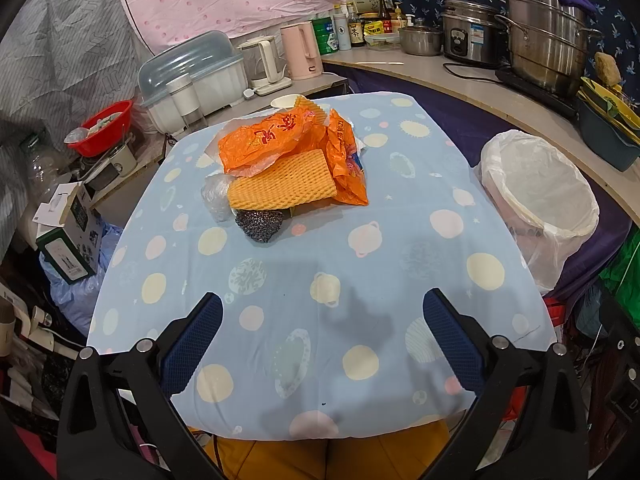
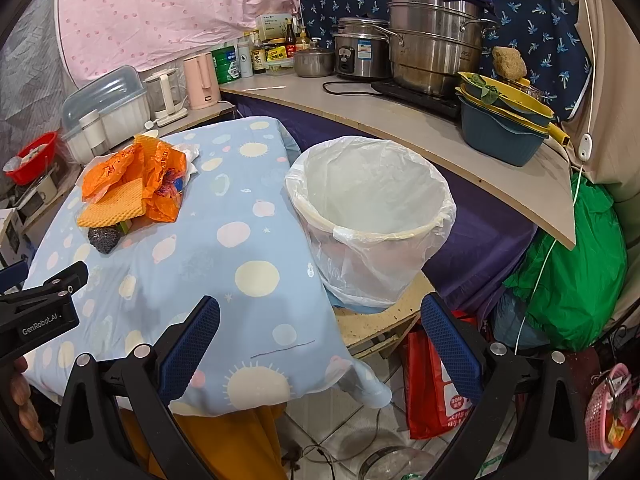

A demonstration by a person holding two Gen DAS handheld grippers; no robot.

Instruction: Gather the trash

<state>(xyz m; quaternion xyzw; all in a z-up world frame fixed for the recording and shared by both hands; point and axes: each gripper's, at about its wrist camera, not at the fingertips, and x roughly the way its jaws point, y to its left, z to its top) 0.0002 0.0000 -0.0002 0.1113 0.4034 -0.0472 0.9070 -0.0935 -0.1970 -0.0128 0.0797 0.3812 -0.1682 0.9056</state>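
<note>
A heap of trash lies at the far middle of the table [image 1: 304,280]: orange plastic bags [image 1: 280,136], a yellow foam net [image 1: 282,186], a clear crumpled wrap [image 1: 214,196], a grey steel scourer [image 1: 260,222] and a paper cup [image 1: 284,102]. The heap also shows in the right wrist view [image 2: 136,176]. A bin lined with a white bag [image 1: 540,196] [image 2: 372,208] stands right of the table. My left gripper [image 1: 322,320] is open and empty over the table's near edge. My right gripper [image 2: 320,324] is open and empty at the table's right corner, near the bin.
A curved counter [image 2: 400,120] behind the bin holds steel pots [image 2: 432,52], a rice cooker, bottles and stacked basins [image 2: 504,128]. Kettles [image 1: 300,50] and a dish box [image 1: 192,76] stand beyond the table. Boxes and bags crowd the floor on the left; a green bag [image 2: 576,264] sits on the right.
</note>
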